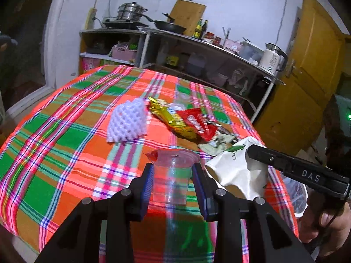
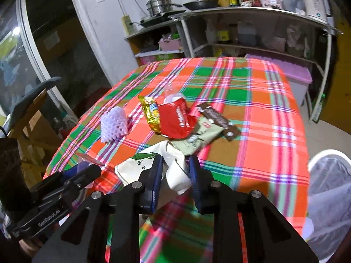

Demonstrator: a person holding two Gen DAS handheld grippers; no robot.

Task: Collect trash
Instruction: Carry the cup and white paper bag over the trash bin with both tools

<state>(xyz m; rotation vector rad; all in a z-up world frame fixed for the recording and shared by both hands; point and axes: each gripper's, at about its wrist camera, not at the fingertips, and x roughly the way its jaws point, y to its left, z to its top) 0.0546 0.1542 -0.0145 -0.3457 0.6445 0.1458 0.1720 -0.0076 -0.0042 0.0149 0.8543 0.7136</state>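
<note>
A plaid cloth [image 1: 65,135] in orange, green and pink is covering the desk, and a heap of rubbish is lying across its middle: a white foam net [image 1: 127,122], a yellow wrapper [image 1: 169,118] under a red wrapper [image 1: 197,125], and in the right wrist view a pale green packet [image 2: 197,138] and a brown wrapper [image 2: 219,120] just beside them. A lined bin [image 2: 329,186] is standing off the desk's right edge. Kitchen shelves [image 1: 197,50] with pans and a kettle are filling the background.

The left gripper [image 1: 173,179] is gripping a clear plastic cup [image 1: 173,175], upright between its blue fingers [image 1: 147,186], at the near edge of the desk; a small red scrap is showing at its rim. The right gripper [image 2: 175,175] is pinching a crumpled white paper cup [image 2: 153,164] printed with green leaves, its fingers closed on the crushed wall, right beside the plastic cup.
</note>
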